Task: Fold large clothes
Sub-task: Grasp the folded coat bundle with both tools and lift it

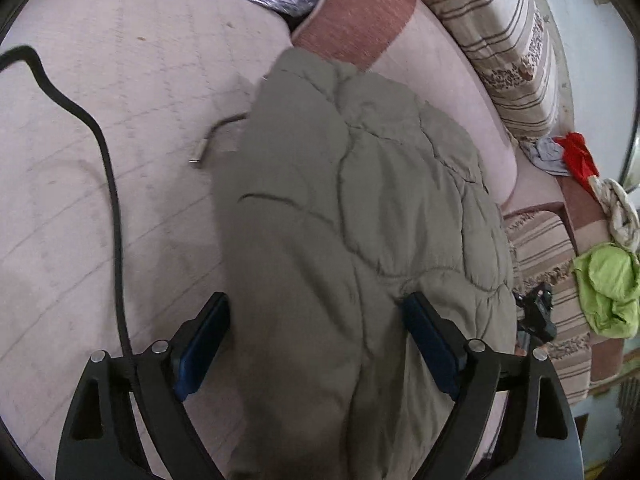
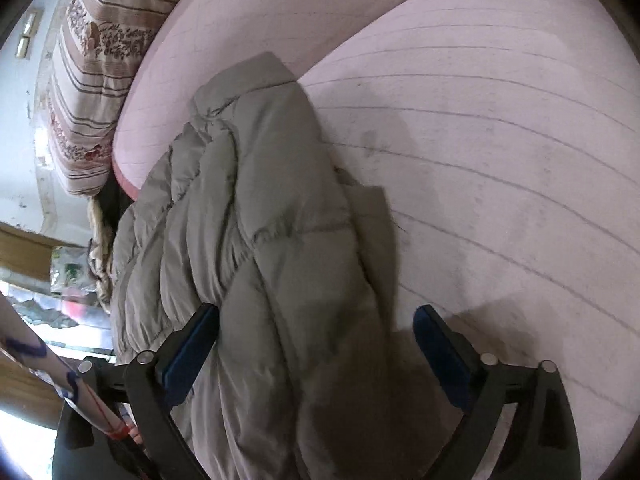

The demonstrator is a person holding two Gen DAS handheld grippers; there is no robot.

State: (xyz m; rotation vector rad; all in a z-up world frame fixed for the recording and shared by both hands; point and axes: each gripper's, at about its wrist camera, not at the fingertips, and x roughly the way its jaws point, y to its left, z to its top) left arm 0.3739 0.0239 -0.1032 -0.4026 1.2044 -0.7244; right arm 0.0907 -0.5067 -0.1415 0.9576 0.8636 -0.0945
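A grey-green quilted puffer jacket (image 1: 360, 208) lies bunched on a pink quilted bed surface (image 1: 120, 120). In the left wrist view its bulk runs between my left gripper's (image 1: 316, 316) wide-open blue pads (image 1: 204, 340), which are not closed on it. A drawstring with a metal tip (image 1: 200, 152) pokes out from its left side. In the right wrist view the same jacket (image 2: 260, 248) lies between my right gripper's (image 2: 316, 328) open pads (image 2: 438, 352), the right pad over the bare bed surface (image 2: 500, 160).
A black cable (image 1: 108, 184) trails across the bed at the left. A pink pillow (image 1: 440, 92) and striped bedding (image 1: 508, 40) lie beyond the jacket. Red, grey and lime green clothes (image 1: 604, 284) are piled at the right. A striped pillow (image 2: 88, 80) shows at the upper left of the right view.
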